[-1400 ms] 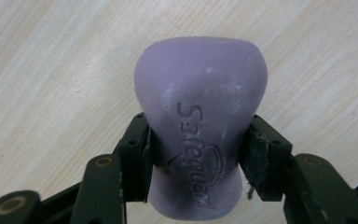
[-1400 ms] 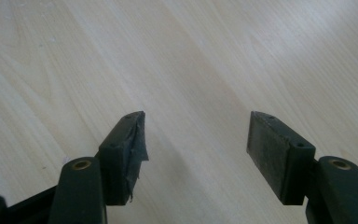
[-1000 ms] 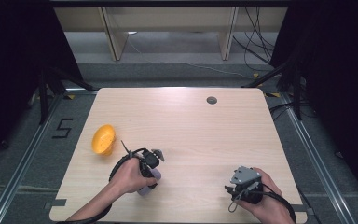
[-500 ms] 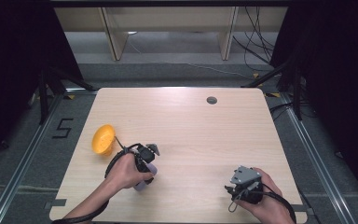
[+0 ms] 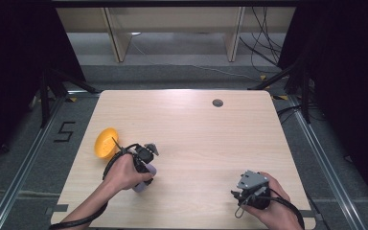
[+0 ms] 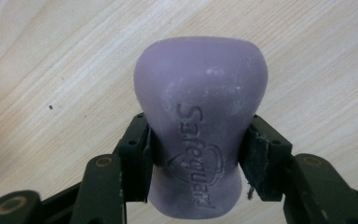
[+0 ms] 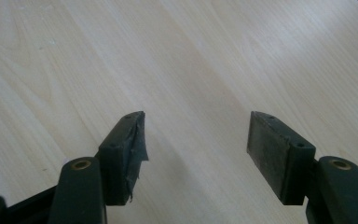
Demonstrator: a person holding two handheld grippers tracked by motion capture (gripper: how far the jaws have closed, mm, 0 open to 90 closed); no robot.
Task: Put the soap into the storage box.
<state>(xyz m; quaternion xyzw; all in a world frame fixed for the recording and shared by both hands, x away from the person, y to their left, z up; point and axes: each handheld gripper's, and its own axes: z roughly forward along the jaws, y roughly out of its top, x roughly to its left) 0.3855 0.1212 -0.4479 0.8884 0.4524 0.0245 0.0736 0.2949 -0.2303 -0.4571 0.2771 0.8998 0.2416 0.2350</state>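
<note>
One purple soap bar (image 6: 198, 126) (embossed), one yellow bowl (image 5: 105, 143), two tongs.

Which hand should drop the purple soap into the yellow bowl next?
Left, most likely. Its tongs are shut on the soap, and the bowl sits just beside that hand. The right tongs are open with nothing between them, near the table's opposite corner.
</note>
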